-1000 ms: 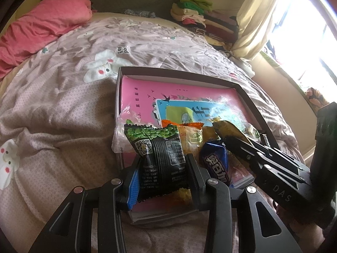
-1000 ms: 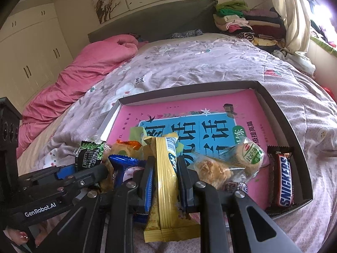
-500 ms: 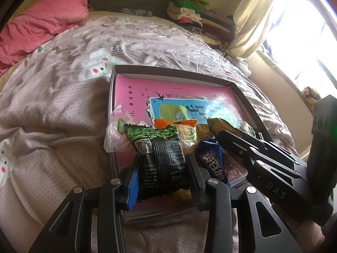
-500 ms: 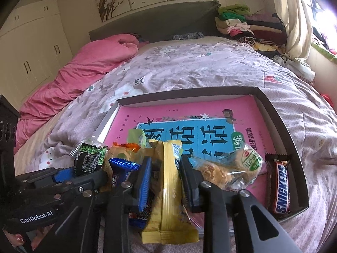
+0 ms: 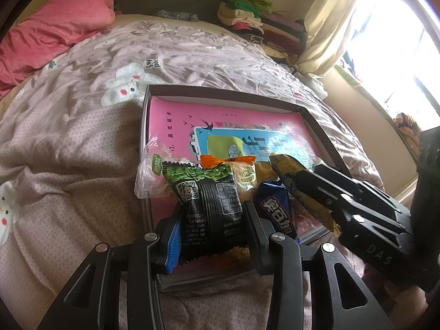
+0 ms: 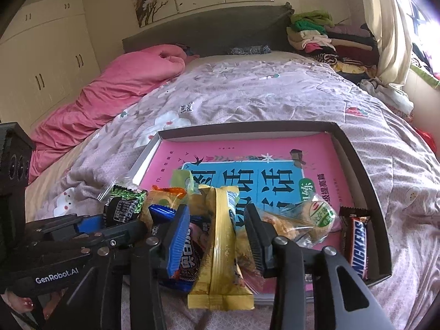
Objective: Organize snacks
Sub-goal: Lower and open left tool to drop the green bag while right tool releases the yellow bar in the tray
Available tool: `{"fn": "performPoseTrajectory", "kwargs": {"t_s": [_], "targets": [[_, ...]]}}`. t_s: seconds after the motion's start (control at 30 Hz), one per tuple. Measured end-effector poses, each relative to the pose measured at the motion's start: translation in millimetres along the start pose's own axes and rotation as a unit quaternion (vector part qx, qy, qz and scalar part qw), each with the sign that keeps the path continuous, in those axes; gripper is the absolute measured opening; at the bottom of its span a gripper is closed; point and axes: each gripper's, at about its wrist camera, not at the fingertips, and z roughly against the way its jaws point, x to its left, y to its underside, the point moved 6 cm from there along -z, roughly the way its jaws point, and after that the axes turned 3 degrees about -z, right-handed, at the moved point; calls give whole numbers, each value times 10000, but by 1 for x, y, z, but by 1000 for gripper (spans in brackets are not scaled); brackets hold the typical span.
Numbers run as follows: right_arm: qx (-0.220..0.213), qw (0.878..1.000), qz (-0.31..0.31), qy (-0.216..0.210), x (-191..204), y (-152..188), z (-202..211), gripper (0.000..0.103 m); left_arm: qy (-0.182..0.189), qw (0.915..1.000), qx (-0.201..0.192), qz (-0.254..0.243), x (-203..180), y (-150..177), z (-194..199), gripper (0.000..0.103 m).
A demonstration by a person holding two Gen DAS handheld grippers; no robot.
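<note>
Snacks bunched at near end of shallow box (image 6: 354,154) on bed (image 5: 68,143); far end bare. Left gripper (image 5: 213,220) clamps black-green pea packet (image 5: 211,203). Right gripper (image 6: 217,236) straddles yellow wafer pack (image 6: 222,247), squeeze unclear. Snickers bar (image 6: 356,244) lies apart, right. Sorting looks barely begun.

Both wrist cams sit low and close at the near edge of the tray (image 5: 319,126) (image 6: 354,154), facing up the bed toward the headboard (image 6: 209,33). Left cam is left of the right one, angled slightly right. Shared: tray, snack pile, probably window side.
</note>
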Motion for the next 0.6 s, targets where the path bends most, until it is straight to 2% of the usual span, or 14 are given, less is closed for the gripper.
{"fn": "performPoseTrajectory", "kwargs": {"t_s": [0.23, 0.43, 0.6], "targets": [[28, 9994, 331, 48, 2, 5, 16, 41, -14, 10000, 23, 19, 0, 0, 0, 43], [123, 9976, 659, 153, 7, 16, 14, 26, -18, 10000, 12, 15, -1, -1, 5, 50], [176, 9976, 646, 168, 5, 19, 10, 26, -22, 10000, 16, 2, -2, -2, 5, 54]]}}
